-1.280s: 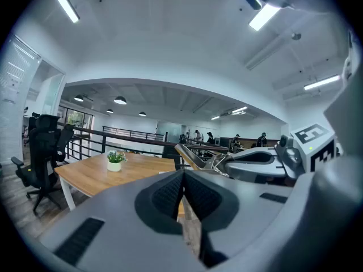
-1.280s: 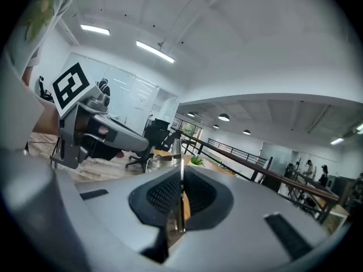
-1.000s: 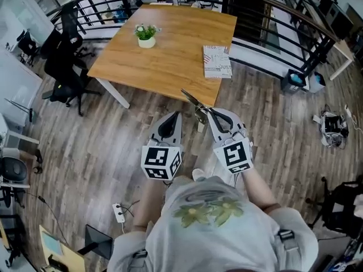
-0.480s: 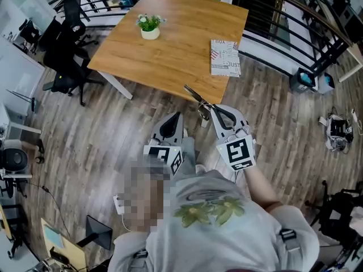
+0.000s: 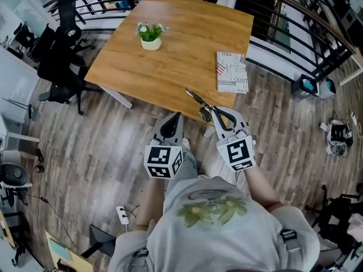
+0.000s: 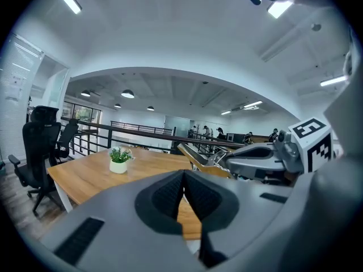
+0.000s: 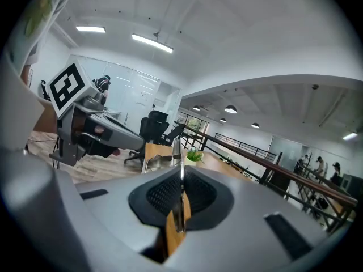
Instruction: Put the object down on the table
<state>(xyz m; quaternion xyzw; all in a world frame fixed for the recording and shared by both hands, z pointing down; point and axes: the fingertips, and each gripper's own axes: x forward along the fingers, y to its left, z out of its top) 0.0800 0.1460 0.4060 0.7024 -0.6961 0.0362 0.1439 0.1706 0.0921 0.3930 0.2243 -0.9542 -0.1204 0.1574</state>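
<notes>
wooden worktop [image 5: 181, 44] just ahead: right gripper [image 5: 215, 111] clamped on metal tongs [image 5: 194, 97], poking them toward its near edge for set-down; left gripper [image 5: 176, 117] closed, empty, alongside.

Only the booklet [image 5: 232, 72] bears print, too small to read.

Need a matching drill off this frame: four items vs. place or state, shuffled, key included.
Things:
1. small green plant in a white pot
2. red-and-white printed booklet
3. slim metal tool
4. left gripper

Places or states:
A. jaws together, nothing between them
B. lying flat near the wooden table's right edge in the head view
C. clamped in the right gripper
D. standing on the table's far left part

Pairs: 1-D, 2-B, 3-C, 4-A
</notes>
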